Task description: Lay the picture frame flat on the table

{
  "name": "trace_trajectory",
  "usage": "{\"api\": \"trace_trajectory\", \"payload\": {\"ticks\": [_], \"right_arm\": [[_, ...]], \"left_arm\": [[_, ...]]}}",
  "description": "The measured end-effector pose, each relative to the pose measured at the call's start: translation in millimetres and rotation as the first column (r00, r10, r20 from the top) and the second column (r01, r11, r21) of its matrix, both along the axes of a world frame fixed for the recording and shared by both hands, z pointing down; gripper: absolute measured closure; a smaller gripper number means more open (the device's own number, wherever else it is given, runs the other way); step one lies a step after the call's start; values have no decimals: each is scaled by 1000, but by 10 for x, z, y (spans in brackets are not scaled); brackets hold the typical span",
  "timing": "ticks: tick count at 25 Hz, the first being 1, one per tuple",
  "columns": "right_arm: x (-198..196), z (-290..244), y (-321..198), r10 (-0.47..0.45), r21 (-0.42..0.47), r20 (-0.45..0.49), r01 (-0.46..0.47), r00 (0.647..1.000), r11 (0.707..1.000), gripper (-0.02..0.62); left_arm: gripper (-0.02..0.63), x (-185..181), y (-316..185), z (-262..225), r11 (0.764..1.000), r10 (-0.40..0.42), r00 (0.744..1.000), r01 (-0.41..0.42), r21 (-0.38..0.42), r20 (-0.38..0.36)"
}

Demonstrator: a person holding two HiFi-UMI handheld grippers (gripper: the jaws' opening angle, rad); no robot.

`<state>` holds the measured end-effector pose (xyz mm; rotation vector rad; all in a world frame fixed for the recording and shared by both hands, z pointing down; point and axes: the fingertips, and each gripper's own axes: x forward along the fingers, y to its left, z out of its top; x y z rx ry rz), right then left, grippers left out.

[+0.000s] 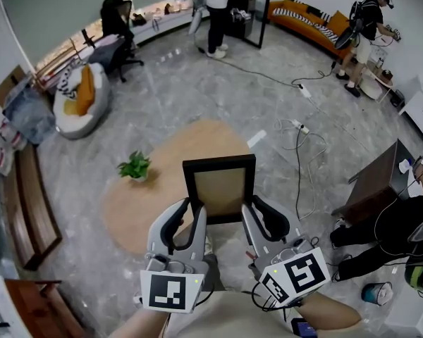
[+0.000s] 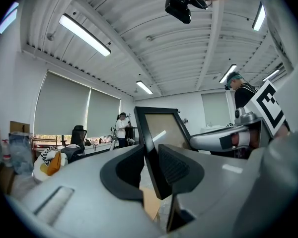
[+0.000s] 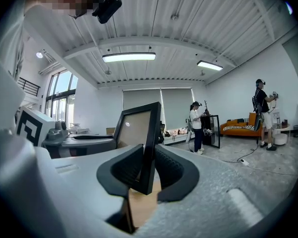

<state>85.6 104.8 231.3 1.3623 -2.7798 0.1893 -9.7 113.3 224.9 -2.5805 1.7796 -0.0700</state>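
picture frame [image 1: 219, 189] 1 | grippers [image 1: 192, 207] [image 1: 261, 213] 2 | plant [image 1: 134, 166] 1 | table [image 1: 137, 213] 1

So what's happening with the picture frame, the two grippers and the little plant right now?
picture frame: standing upright, not laid flat yet, pinched on both side edges.
left gripper: jaws shut on the frame's left edge.
right gripper: jaws shut on the frame's right edge.
potted plant: standing upright on the round wooden table, apart from the frame.

Black-rimmed picture frame [image 1: 219, 189], tan panel (possibly its back), upright over the round wooden table [image 1: 141, 210]
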Motion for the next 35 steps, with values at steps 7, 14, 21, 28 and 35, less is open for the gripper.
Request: {"api": "trace_trajectory", "payload": {"ticks": [7,14,21,28,35], "right_arm": [[-358,51,-650,-2,-36,-14,2,1000,999,522],[-704,50,-1325,0,-51,-17,-1,1000,999,522],[-913,80,-1819,0,-55,-8,0,1000,998,522],[-934,170,-2173,-35,-86,-1,35,999,996,522],[-813,331,-2500,-63,-124,-3,62,998,990,522]], "left_arm": [[497,-361,-679,49,1000,9,1000,-9,-28,-8],[497,-711,-1353,53,999,21,1000,-21,-39,-16],[495,-914,-1804,67,999,12,1000,-12,-32,-14],[497,-934,-2132,149,998,-22,1000,21,-67,-9],[497,-813,-2440,329,991,-58,998,55,-119,-20]]}}
